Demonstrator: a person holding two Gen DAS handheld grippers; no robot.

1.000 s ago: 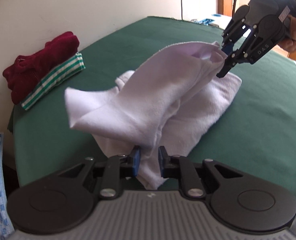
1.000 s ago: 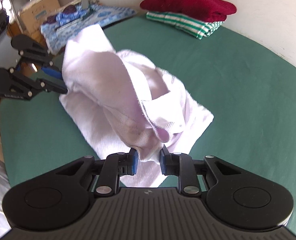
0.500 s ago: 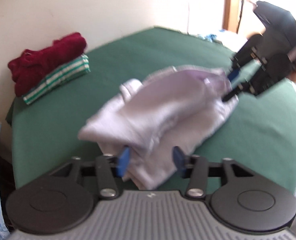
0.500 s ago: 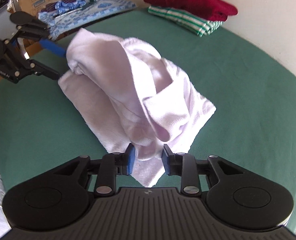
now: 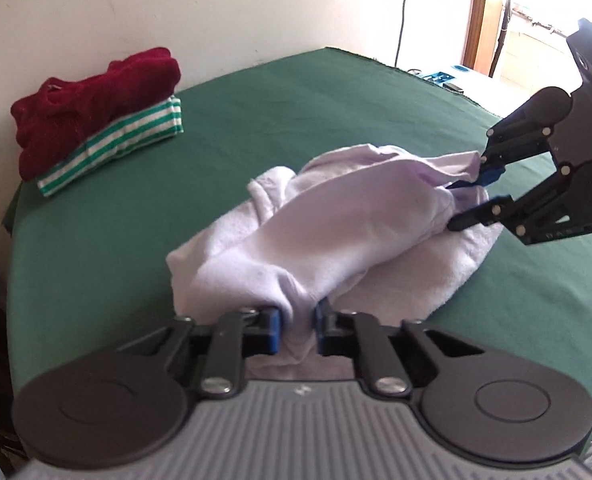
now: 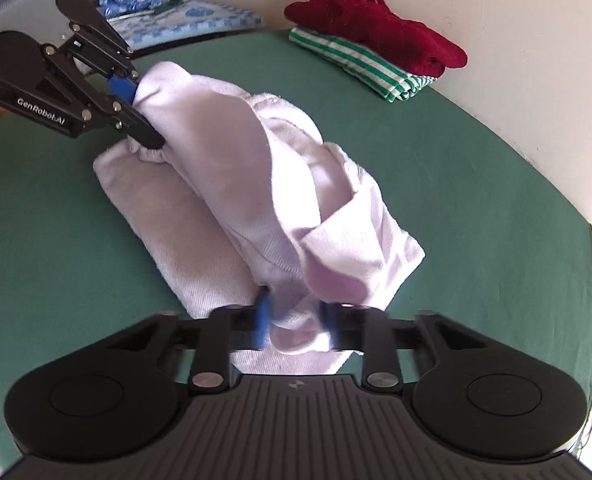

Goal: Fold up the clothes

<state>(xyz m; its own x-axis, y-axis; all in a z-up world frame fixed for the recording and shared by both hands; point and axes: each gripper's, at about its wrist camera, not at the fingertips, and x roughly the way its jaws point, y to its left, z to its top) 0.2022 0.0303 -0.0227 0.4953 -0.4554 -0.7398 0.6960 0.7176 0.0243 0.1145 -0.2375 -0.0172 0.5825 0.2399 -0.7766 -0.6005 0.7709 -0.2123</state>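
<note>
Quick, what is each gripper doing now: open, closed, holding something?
Left gripper: jaws closing on a fold of the pale lilac garment, pads pressing it.
Right gripper: jaws closing, the same garment's other end between them, gripped.

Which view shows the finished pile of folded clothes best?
The right wrist view: the red garment and the green-striped one beneath it sit nearer, with the stripes' folded end clear. The left wrist view shows the same stack at the table's far-left edge, side-on.
</note>
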